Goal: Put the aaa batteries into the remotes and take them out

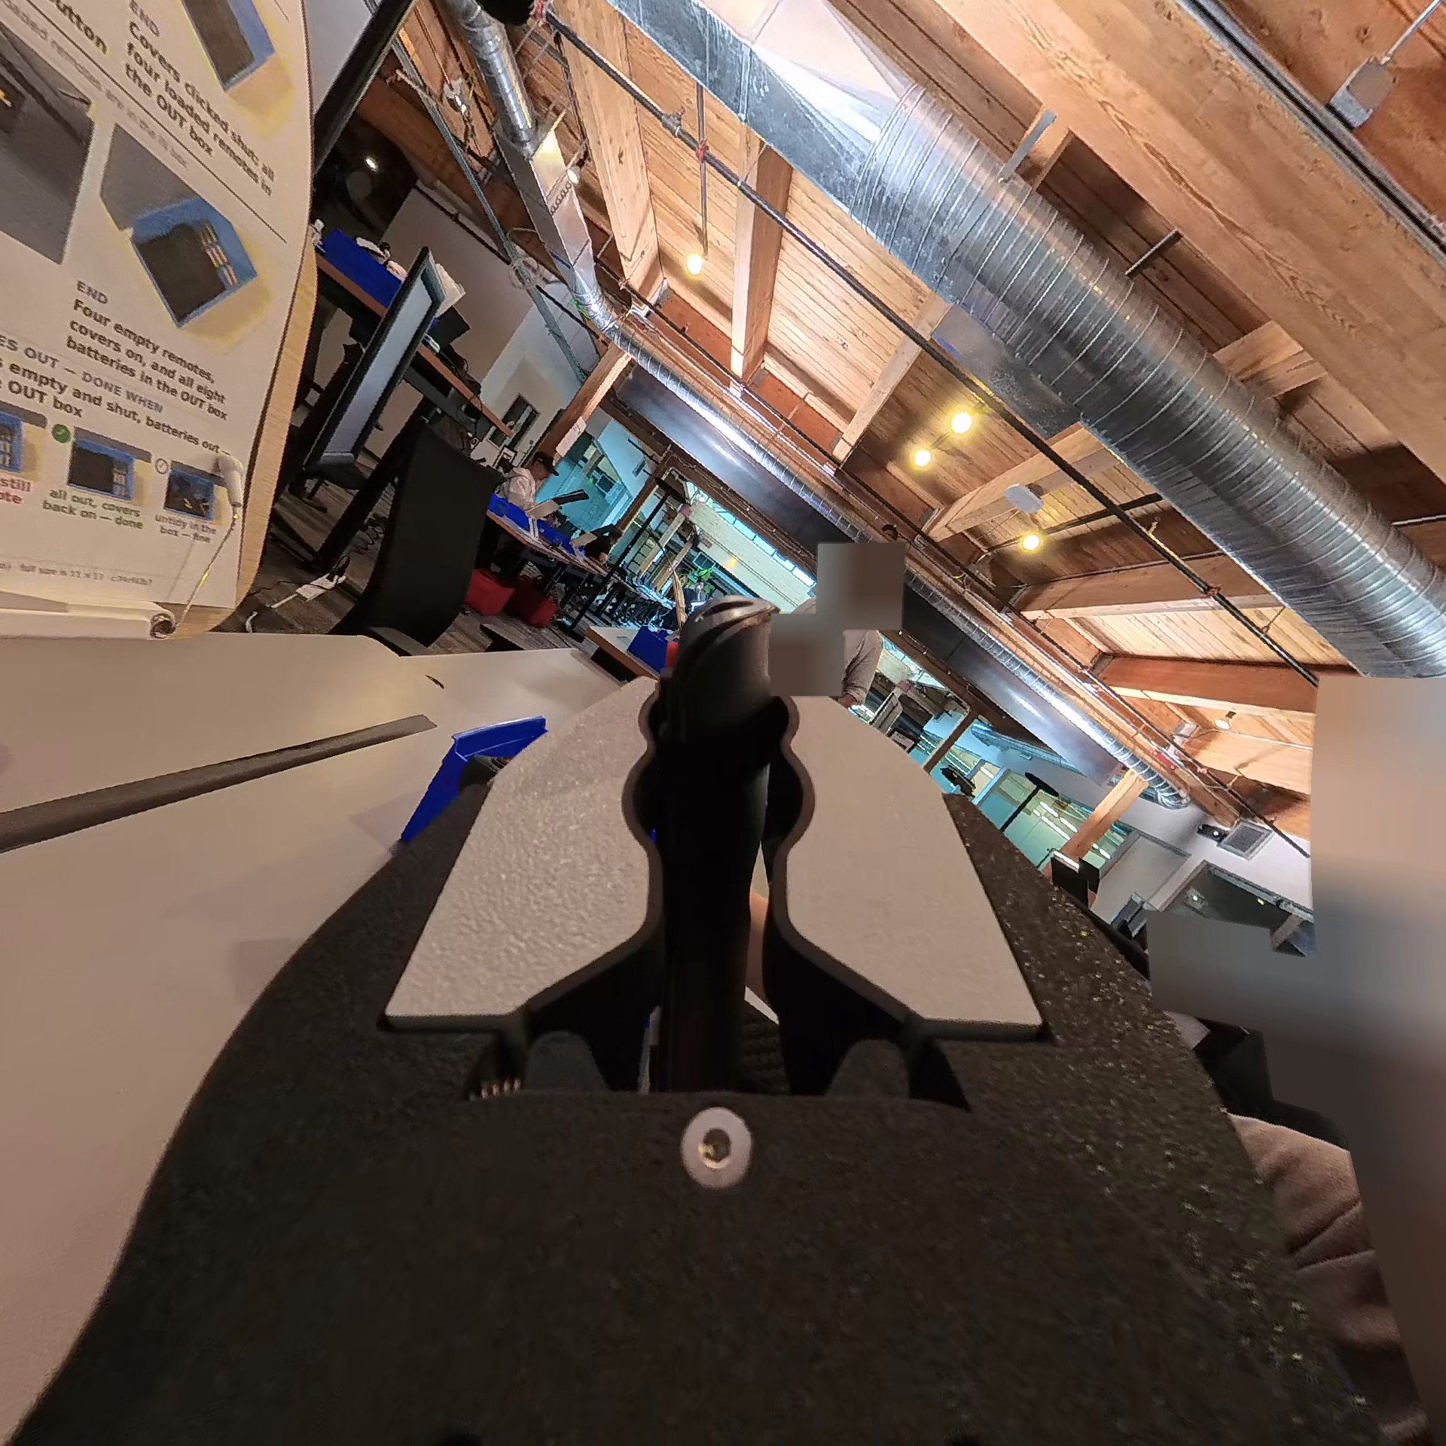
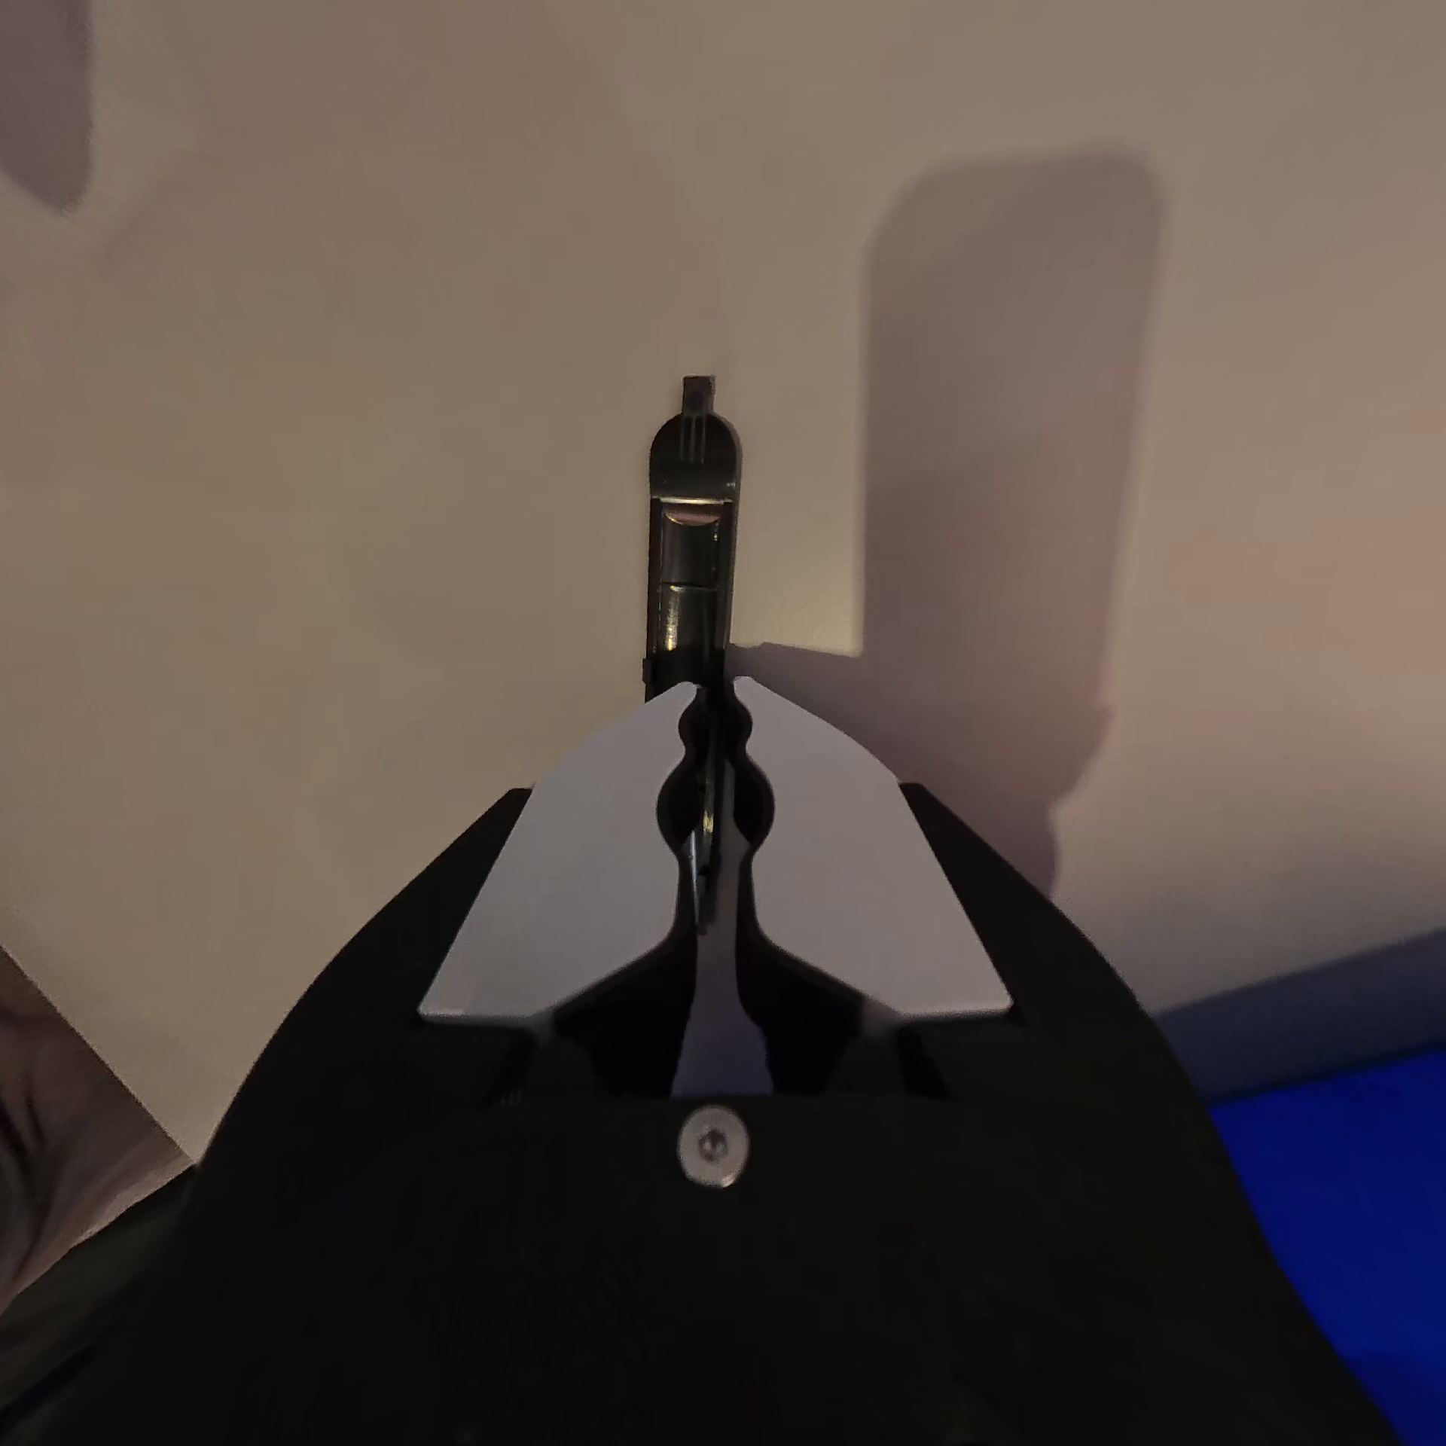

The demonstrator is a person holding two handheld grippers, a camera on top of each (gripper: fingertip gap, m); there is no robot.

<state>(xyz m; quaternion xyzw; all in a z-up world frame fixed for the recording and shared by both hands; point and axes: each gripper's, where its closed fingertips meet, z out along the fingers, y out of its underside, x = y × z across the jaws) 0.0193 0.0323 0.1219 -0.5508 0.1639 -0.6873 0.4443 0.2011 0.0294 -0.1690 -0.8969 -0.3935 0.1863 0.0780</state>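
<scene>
In the left wrist view my left gripper [image 1: 716,704] is shut on a black remote [image 1: 724,649]. The remote stands on end between the pads, and its rounded end sticks out past the fingertips. The gripper is tilted up, away from the white table [image 1: 196,900]. In the right wrist view my right gripper [image 2: 714,685] is shut on a thin black battery cover [image 2: 692,532]. The cover points forward out of the fingertips, with a small tab at its far end, over the pale table top [image 2: 391,391]. No batteries show in either view.
A blue box [image 1: 462,763] sits on the table just left of my left fingers. Its blue also shows at the lower right of the right wrist view [image 2: 1330,1174]. An instruction sheet [image 1: 141,313] stands at the table's back left. People and other tables are far behind.
</scene>
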